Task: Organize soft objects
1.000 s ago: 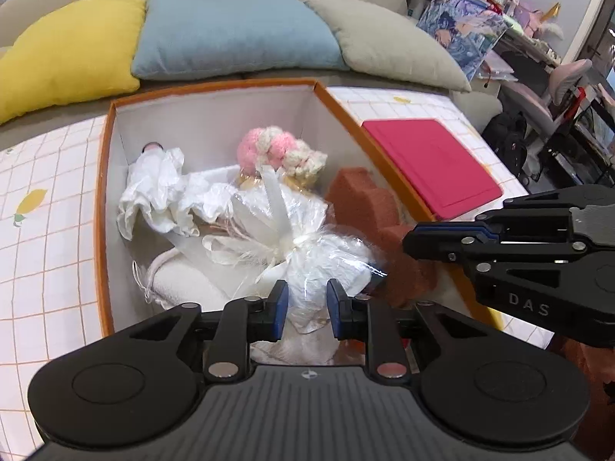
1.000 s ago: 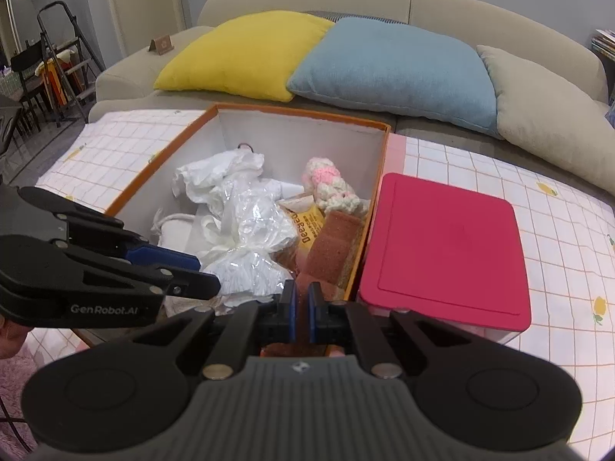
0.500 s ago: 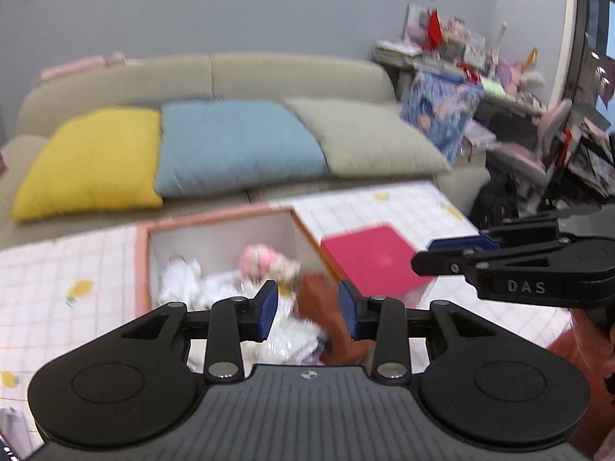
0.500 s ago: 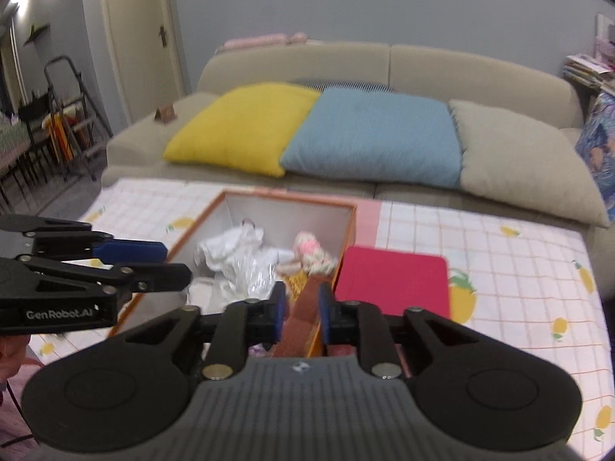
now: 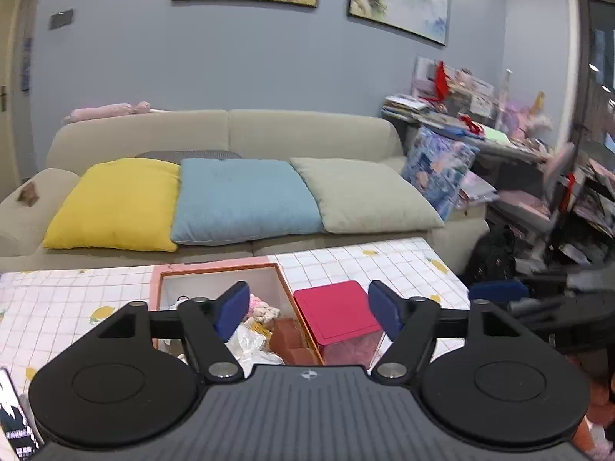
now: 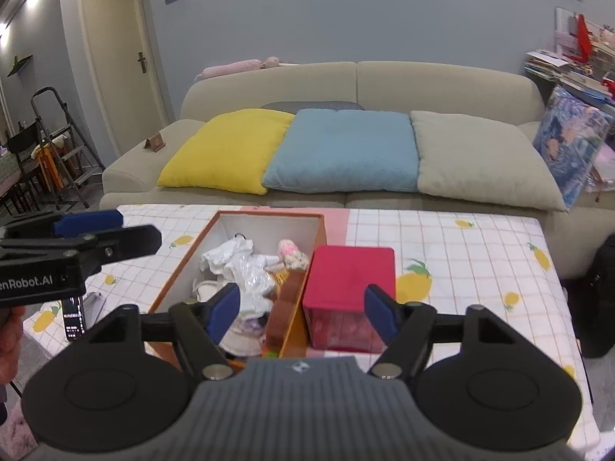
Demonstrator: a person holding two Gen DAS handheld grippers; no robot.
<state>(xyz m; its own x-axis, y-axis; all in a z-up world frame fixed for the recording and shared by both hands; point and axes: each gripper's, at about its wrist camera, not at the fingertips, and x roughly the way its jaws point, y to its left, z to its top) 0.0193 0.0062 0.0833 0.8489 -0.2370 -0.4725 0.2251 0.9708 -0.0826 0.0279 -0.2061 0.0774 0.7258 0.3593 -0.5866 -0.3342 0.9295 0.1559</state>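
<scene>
An orange-rimmed box (image 5: 215,269) (image 6: 269,214) stands on the checked cloth. Inside it lie a white cloth (image 6: 226,255), a clear-wrapped bundle (image 6: 253,282), a pink and cream plush (image 5: 261,309) (image 6: 292,253) and a brown piece (image 5: 286,336) (image 6: 286,299). A red-lidded box (image 5: 334,313) (image 6: 351,269) touches its right side. My left gripper (image 5: 309,309) (image 6: 127,230) and right gripper (image 6: 303,309) (image 5: 515,299) hover above and in front of the boxes. The jaws of both are opening, with nothing between them.
A beige sofa (image 6: 357,84) behind the table carries yellow (image 6: 226,150), blue (image 6: 342,150) and beige (image 6: 480,157) cushions. A phone (image 6: 73,317) lies at the table's left edge. Cluttered shelves (image 5: 461,103) stand to the right, and a stepladder (image 6: 57,146) and a door to the left.
Both grippers rose and drew back from the orange-rimmed box, tilting up so the sofa and wall show. Both pairs of jaws went from nearly shut to wide apart.
</scene>
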